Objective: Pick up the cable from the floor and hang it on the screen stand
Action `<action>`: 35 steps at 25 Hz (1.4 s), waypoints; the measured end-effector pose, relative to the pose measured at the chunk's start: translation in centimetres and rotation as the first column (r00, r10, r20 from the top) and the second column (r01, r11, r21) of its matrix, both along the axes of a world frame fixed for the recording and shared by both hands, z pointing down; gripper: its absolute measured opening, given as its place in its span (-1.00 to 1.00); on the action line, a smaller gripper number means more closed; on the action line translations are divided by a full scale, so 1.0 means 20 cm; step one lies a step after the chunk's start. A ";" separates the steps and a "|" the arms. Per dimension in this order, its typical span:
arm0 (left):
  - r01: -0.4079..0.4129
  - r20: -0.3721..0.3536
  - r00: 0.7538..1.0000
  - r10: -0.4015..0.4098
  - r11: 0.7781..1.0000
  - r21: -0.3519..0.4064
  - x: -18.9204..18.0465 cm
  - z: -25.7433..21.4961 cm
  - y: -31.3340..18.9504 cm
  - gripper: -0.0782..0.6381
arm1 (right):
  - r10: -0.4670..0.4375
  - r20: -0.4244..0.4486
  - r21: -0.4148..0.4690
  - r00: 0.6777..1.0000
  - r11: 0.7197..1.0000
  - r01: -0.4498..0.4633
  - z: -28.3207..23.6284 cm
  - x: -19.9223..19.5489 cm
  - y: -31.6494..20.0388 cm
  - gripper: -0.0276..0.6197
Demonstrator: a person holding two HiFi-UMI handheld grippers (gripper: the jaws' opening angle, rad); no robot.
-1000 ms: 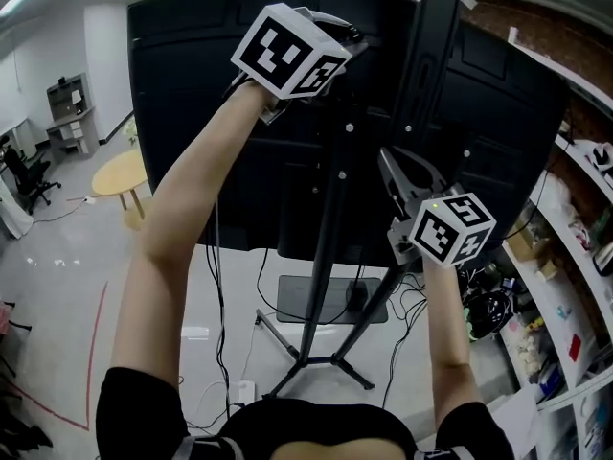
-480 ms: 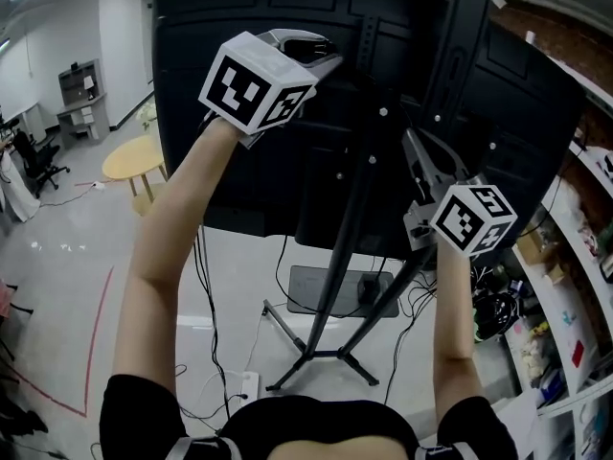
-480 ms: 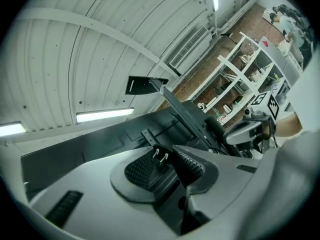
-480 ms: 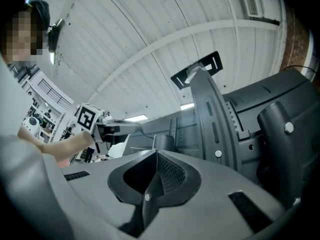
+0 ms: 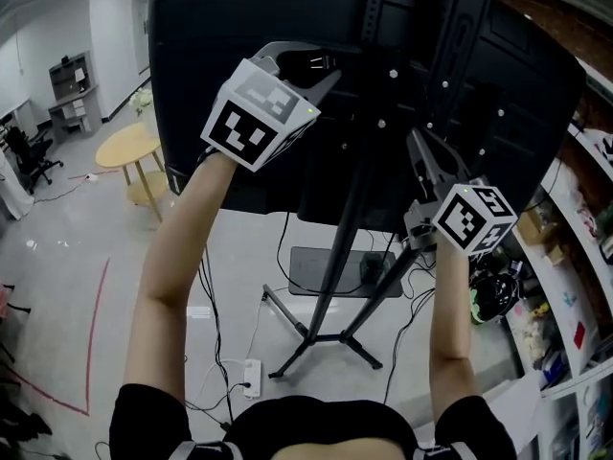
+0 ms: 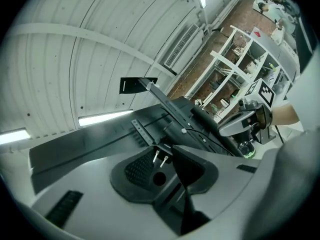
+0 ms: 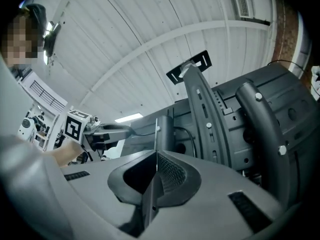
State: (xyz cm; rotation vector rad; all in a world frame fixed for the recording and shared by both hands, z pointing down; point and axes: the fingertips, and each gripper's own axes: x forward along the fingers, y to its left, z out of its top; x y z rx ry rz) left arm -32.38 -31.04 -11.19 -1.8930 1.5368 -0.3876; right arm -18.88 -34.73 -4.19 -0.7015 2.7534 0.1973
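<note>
Okay, a round yellow table (image 5: 129, 149) stands far left on the floor. My left gripper (image 5: 324, 63) is raised against the back of the black screen (image 5: 239, 132). Its fingers are clamped on the cable plug (image 6: 159, 165), two prongs pointing out. The black cable (image 5: 207, 300) hangs beside my left forearm toward the floor, near a white power strip (image 5: 251, 377). The screen stand (image 5: 347, 228) pole is between my arms. My right gripper (image 5: 418, 149) is lower, just right of the pole, fingers together with nothing in them. Shelves (image 5: 565, 286) are at far right.
</note>
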 end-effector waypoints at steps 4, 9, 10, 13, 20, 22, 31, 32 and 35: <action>-0.018 -0.035 0.999 0.018 1.000 0.001 0.03 0.07 0.01 -0.44 | 0.026 -0.015 0.006 1.000 1.000 -0.025 0.02 0.01 0.03 -0.84; -0.050 -0.069 0.996 0.049 0.999 -0.007 0.10 0.20 -0.01 -0.44 | 0.037 -0.017 -0.019 0.999 0.999 -0.037 0.08 0.04 0.06 -0.84; -0.059 -0.066 0.996 0.058 0.998 -0.016 0.12 0.24 -0.02 -0.44 | 0.040 -0.018 -0.022 0.999 0.999 -0.041 0.09 0.05 0.07 -0.84; -0.092 -0.100 0.991 0.087 0.995 -0.040 0.16 0.32 -0.06 -0.44 | 0.051 -0.017 -0.033 0.999 0.998 -0.052 0.12 0.08 0.08 -0.84; -0.120 -0.227 0.967 0.111 0.993 -0.024 0.14 0.40 -0.13 -0.44 | 0.067 -0.025 -0.071 0.997 0.995 -0.069 0.21 0.12 0.08 -0.84; -0.133 -0.273 0.954 0.125 0.991 -0.012 0.12 0.39 -0.13 -0.44 | 0.068 -0.027 -0.084 0.997 0.994 -0.070 0.23 0.13 0.07 -0.84; -0.080 -0.309 0.948 0.080 0.997 0.010 0.09 0.40 -0.13 -0.44 | 0.063 -0.039 -0.093 0.997 0.993 -0.067 0.27 0.13 0.09 -0.84; -0.078 -0.308 0.948 0.077 0.997 0.011 0.10 0.41 -0.13 -0.44 | 0.060 -0.045 -0.094 0.997 0.994 -0.064 0.28 0.12 0.09 -0.84; -0.079 -0.326 0.942 0.082 0.997 0.023 0.10 0.41 -0.11 -0.44 | 0.050 -0.052 -0.100 0.997 0.994 -0.055 0.30 0.11 0.10 -0.84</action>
